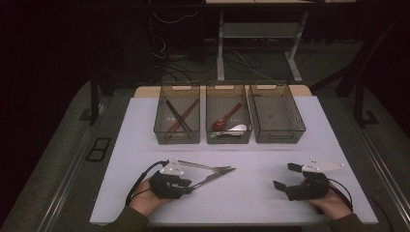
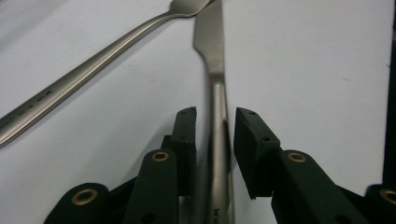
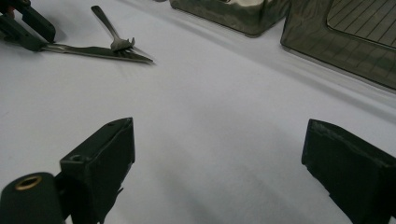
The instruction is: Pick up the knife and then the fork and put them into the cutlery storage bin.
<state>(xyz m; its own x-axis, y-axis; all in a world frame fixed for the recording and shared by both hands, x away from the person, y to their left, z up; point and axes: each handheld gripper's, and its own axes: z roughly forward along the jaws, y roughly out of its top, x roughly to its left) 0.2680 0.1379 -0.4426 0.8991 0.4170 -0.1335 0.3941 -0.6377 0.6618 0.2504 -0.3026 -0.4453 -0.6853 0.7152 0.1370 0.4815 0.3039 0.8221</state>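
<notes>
Two gloved-looking black grippers sat nearest the camera at the bottom of the high view, each held in a person's hand over a white table (image 1: 251, 193). At lower left, the left gripper (image 1: 192, 184) had its jaws set either side of a knife (image 1: 208, 179) handle; in the left gripper view the pads stood slightly off the steel, a thin gap showing on each side, so the knife (image 2: 215, 70) lay between open jaws and rested on the table, not clamped. A fork (image 1: 203, 167) lay just beside it, its tines meeting the blade tip toward the centre of the frame. At lower right, the right gripper (image 1: 285, 176) hovered with jaws spread wide and nothing between them. Three clear bins lined the upper middle: the left bin (image 1: 177, 135) held chopsticks, the middle bin (image 1: 228, 137) spoons, the right bin (image 1: 279, 136) looked bare.

Judging from this, the risk lay in the grip: the handle is narrow, smooth and flat on the table, so closing pads could slip over it or pinch only its edge and let it twist out on lifting. Because the blade tip touched the fork (image 2: 93, 60), dragging the knife could also pull the fork askew.
</notes>
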